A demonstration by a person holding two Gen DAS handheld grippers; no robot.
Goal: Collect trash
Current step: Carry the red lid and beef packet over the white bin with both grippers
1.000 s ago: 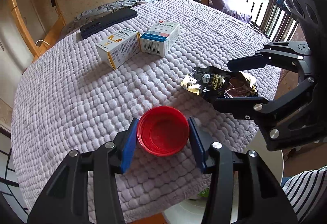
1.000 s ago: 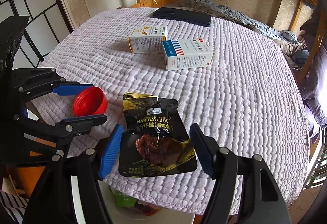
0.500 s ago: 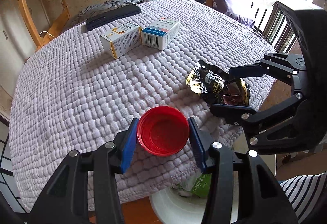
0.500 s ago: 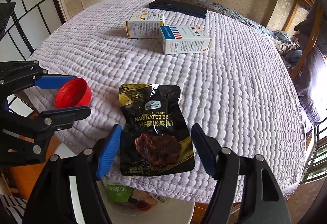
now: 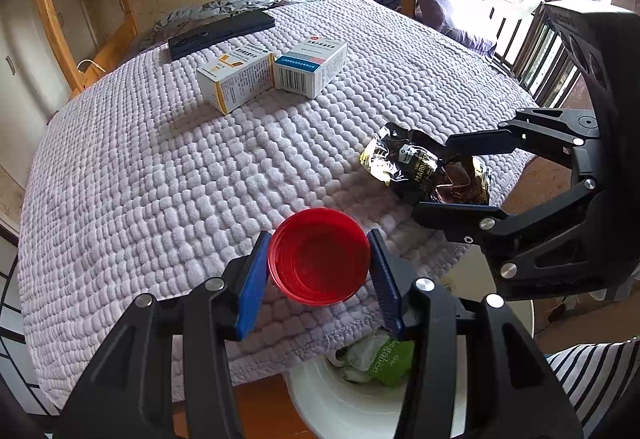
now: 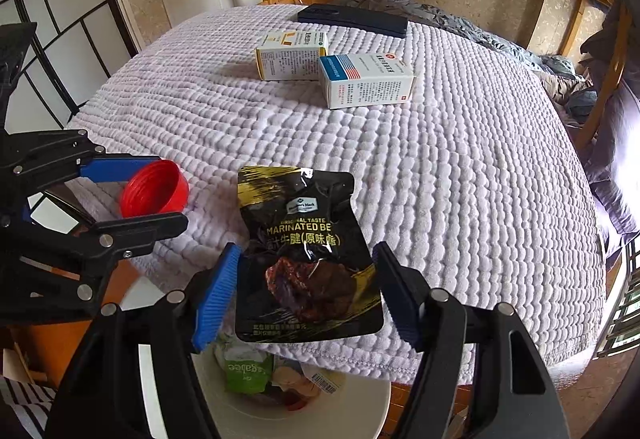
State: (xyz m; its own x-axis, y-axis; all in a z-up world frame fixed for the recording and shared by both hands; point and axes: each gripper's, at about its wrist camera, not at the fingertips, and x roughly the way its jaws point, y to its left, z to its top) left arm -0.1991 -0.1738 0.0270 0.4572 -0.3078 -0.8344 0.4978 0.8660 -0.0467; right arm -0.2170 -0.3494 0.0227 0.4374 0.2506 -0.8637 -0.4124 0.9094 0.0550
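Our left gripper (image 5: 318, 271) still pinches the red cap (image 5: 319, 256), open side facing the camera; our right gripper (image 6: 306, 289) clamps the black beef pouch (image 6: 306, 255), long axis running away from the fingers. Since a second ago we've pulled both back off the quilt (image 5: 160, 175), over the white bin (image 6: 360, 411).

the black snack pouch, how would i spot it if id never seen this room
Start at the lilac bedspread and come to its near edge, above the white bin. The black snack pouch sits there in the right gripper. Unlike the red cap beside it, it is flat, glossy black and gold.
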